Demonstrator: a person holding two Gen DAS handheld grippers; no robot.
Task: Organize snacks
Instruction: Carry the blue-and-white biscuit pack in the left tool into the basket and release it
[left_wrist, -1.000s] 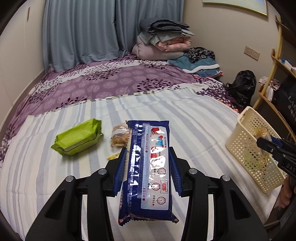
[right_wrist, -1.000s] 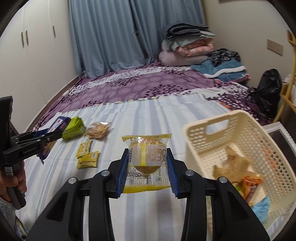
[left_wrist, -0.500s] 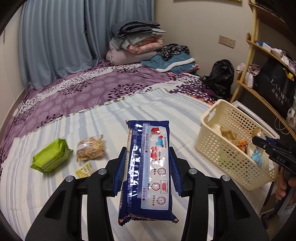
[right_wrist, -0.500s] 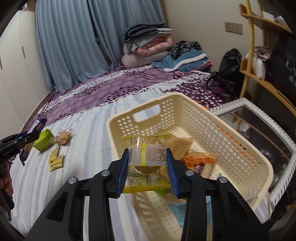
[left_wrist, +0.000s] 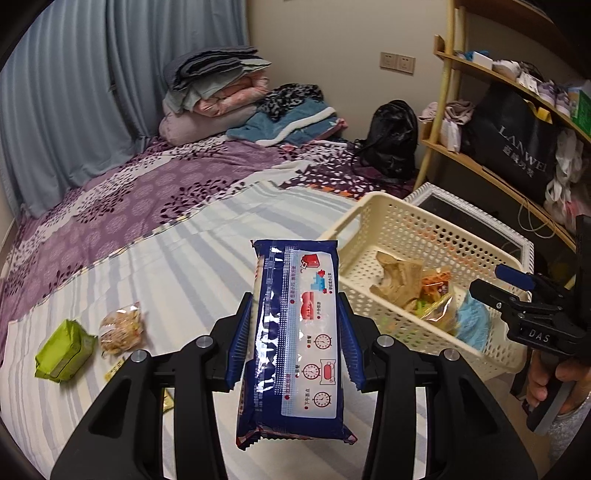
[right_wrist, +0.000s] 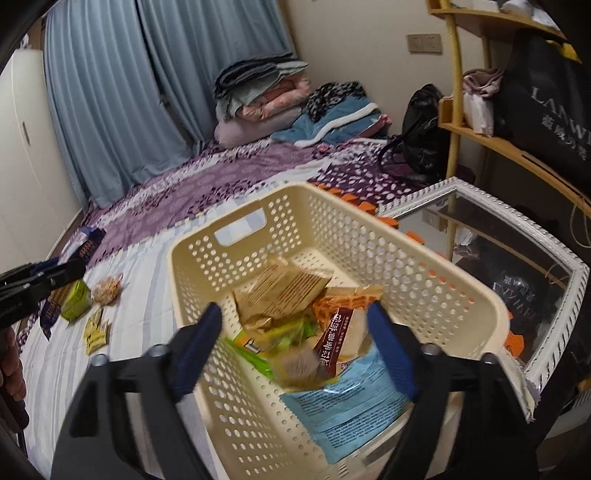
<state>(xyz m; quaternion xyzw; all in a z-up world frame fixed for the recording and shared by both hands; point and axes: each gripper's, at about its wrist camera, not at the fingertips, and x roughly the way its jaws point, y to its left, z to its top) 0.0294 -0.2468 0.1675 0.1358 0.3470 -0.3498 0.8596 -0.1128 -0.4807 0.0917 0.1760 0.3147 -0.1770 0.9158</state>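
Now the cream perforated plastic basket (right_wrist: 413, 273) sits at the lower middle of the right wrist view, on the striped bed (left_wrist: 155, 280) near its edge, already holding several wrapped snacks. Over it the right gripper (right_wrist: 295, 350) has just been opening: its blue fingers (right_wrist: 195, 339) stand well apart, and a blurred yellowish packet (right_wrist: 299, 363) lies between them, touching neither pad, apparently dropping onto the pile. So the step in hand looks like the release of one snack into the basket.

Meanwhile the left gripper (left_wrist: 295, 325), at the lower centre of its own view, is clamped on a long dark blue foil packet with white print (left_wrist: 295, 325), held upright above the bed, left of the basket. The next move probably calls for carrying that packet over the basket rim and letting go once the right gripper clears the opening; being long, it may need to go in lengthwise.

Only the left wrist view shows the blue packet's printed face and, at the right edge, the right gripper from the side with a hand beneath it. Only the right wrist view looks straight down into the basket. Both show the green packet (left_wrist: 62, 354) and clear bag of biscuits (left_wrist: 120, 328) at the left, waiting on the bed.
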